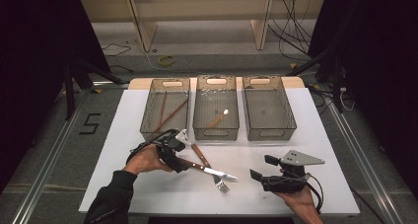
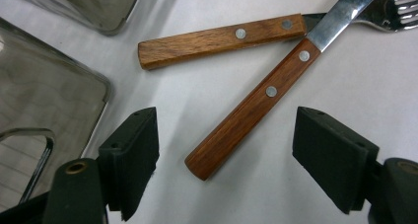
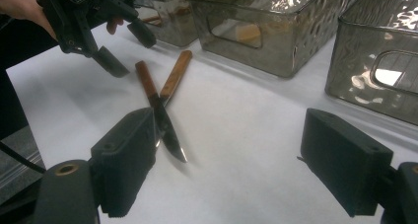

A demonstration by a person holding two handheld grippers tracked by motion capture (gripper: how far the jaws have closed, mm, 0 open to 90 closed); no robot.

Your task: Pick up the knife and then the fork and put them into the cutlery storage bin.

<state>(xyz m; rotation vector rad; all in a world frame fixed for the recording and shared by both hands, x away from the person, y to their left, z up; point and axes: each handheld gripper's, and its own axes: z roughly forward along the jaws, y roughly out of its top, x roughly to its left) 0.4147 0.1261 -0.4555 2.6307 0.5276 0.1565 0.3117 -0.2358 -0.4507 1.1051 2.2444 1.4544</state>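
Knife (image 2: 256,105) and fork (image 2: 222,39) handles are looking like warm brown wood with shiny metal rivets, blades gleaming polished steel. Bins (image 3: 256,26) are showing glossy, rippled smoky plastic. Desk (image 2: 207,194) is looking matt white, tool pads (image 2: 335,155) dull black.

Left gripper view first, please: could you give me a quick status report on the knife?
Left tongs open, astride knife handle, not gripping. Right tongs open, idle. Knife lies crossed over the fork on the table; bins close by.

Three bins (image 1: 217,108) are set side by side at the desk's (image 1: 148,184) rear; before them, a knife (image 1: 209,170) is crossed over a fork (image 1: 212,172).
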